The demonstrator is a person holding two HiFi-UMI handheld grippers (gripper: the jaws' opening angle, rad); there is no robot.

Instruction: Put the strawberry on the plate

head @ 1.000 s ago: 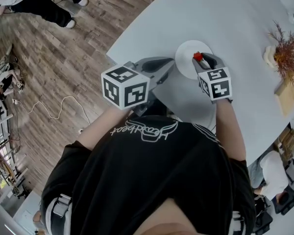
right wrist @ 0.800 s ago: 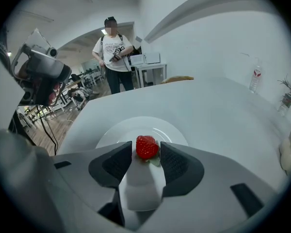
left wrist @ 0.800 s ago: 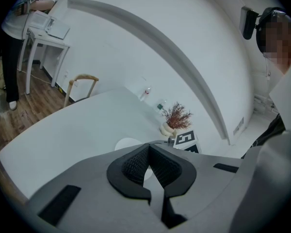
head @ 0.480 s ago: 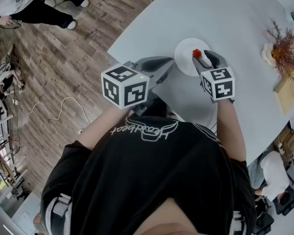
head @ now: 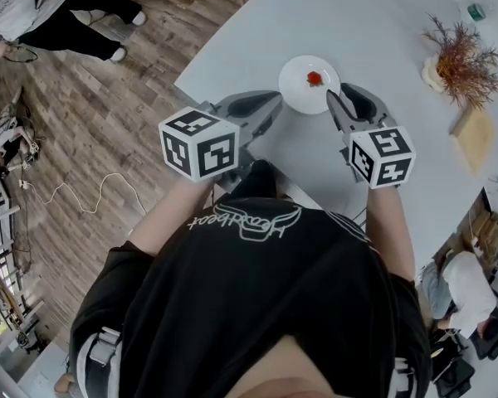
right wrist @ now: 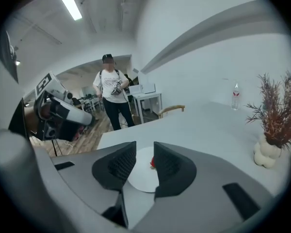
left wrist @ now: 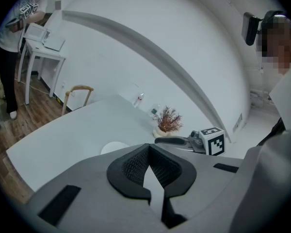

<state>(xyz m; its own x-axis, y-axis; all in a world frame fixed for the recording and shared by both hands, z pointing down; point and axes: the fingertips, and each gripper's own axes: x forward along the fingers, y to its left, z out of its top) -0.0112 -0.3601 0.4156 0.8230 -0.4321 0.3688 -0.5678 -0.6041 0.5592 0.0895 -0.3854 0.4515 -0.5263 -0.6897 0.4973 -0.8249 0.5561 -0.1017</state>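
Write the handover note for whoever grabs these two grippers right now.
Left gripper: fingers shut, empty, held beside the plate's left edge.
Right gripper: fingers apart and closing, nothing between them, held just short of the plate.
Strawberry: lies on the white plate on the table; neither gripper touches it.
Done: the strawberry is on the plate.
Left: nothing for the task; probably just park both grippers.
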